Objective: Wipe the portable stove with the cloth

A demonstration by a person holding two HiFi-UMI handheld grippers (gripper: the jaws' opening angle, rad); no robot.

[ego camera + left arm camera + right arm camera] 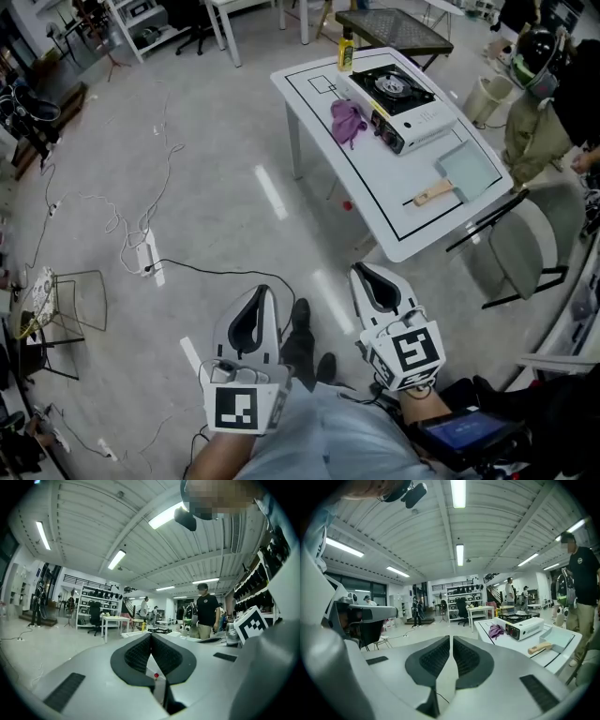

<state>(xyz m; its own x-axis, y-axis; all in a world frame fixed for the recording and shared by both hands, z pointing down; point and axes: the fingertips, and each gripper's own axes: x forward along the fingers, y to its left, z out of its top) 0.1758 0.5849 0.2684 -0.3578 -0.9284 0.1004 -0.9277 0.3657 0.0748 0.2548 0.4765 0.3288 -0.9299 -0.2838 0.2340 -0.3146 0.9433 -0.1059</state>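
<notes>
The portable stove (pixel 403 98), white with a black burner, stands on the white table (pixel 394 211) at the upper right. A purple cloth (pixel 347 120) lies bunched just left of it. Both grippers are low in the head view, far from the table, over the floor. My left gripper (pixel 258 295) is shut and holds nothing; in its own view the left gripper (pixel 151 635) shows its pads meeting. My right gripper (pixel 366 272) is shut and holds nothing too. In its view the right gripper (pixel 451 638) points toward the stove (pixel 520 625) and cloth (pixel 495 630).
A yellow bottle (pixel 346 52) stands behind the stove, and a pale square pan (pixel 469 169) with a wooden handle lies on the table's near end. A grey chair (pixel 525 244) sits beside the table, with a person (pixel 539 103) beyond. Cables and a power strip (pixel 145 253) cross the floor.
</notes>
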